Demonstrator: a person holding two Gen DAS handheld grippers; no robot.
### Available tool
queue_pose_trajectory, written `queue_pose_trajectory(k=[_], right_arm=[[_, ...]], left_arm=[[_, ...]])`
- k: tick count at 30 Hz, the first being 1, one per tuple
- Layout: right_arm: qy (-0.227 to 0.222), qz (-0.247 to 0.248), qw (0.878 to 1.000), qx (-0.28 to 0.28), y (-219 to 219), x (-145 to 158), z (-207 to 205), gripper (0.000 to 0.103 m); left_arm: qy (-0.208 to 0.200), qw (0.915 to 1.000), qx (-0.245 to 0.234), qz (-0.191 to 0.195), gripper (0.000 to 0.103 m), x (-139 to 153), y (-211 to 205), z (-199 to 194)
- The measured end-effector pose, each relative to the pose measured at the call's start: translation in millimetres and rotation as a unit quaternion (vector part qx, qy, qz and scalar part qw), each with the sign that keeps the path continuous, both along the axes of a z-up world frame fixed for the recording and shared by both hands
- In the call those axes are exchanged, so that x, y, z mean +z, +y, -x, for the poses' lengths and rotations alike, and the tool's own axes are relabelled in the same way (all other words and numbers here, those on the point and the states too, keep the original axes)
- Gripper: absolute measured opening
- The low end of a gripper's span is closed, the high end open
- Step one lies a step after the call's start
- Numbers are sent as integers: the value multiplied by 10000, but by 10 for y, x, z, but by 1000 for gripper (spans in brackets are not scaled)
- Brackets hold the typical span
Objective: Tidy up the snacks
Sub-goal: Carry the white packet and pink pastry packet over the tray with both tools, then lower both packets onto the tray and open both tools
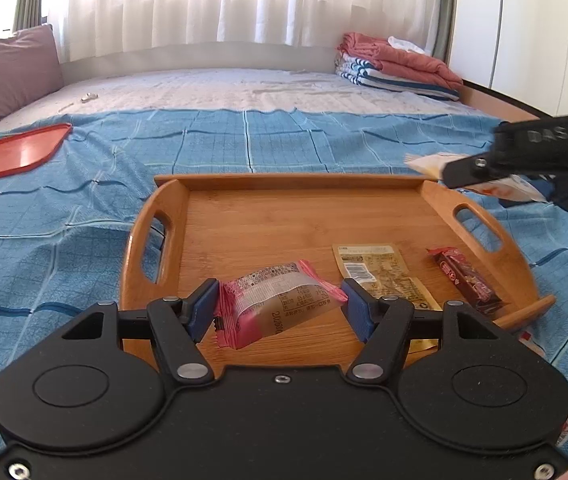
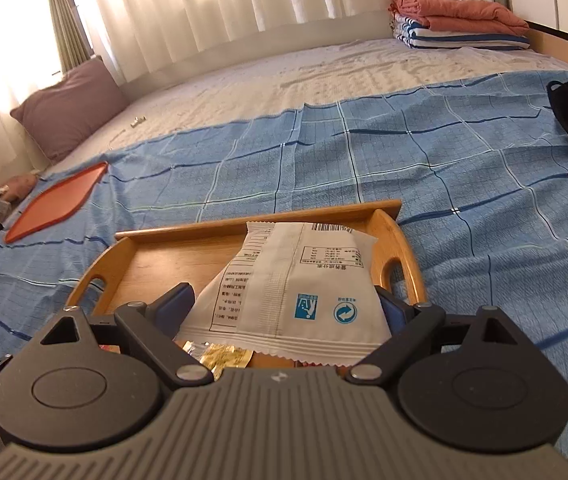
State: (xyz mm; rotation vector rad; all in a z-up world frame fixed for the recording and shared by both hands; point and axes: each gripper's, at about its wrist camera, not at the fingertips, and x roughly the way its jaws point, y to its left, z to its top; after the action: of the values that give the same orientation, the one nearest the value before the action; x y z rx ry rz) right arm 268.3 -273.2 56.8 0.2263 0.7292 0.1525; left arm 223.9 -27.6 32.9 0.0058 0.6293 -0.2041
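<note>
Resting between the blue pads of the left claw [image 1: 279, 309], a pink snack packet [image 1: 279, 304] is seen on the wooden tray [image 1: 243, 216]; whether it is pinched or merely flanked cannot be told. Right of that claw, a beige packet [image 1: 380, 276] and a dark red bar [image 1: 464, 280] lie on the tray. A white snack packet [image 2: 296, 288] is gripped by the right claw [image 2: 284, 308] above the tray, on the bed [image 2: 464, 168].

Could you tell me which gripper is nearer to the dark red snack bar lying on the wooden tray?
Left. The left gripper, around a pink packet, sits just left of the dark red bar; the right gripper hovers above the tray's far right corner.
</note>
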Motion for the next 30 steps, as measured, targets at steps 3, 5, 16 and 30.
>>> queue_pose_trajectory(k=[3,5,16,30], right_arm=[[115,102,9999,73,96,-61,-152,92],[176,140,9997,113,146,-110,-239,92],[408,400,9983,61,215,-376,-521,92],[408,467,9981,-42,203,-520,-567,92]], left_arm=[[41,10000,-51,-54,64,-52,-26,-54],[42,9999,-84,-90,64,-78,-41,-84],[130,9993,-286,-205,64,-202,-74,-206],[203,9990,-319,-257,65,-307,-104,-292]])
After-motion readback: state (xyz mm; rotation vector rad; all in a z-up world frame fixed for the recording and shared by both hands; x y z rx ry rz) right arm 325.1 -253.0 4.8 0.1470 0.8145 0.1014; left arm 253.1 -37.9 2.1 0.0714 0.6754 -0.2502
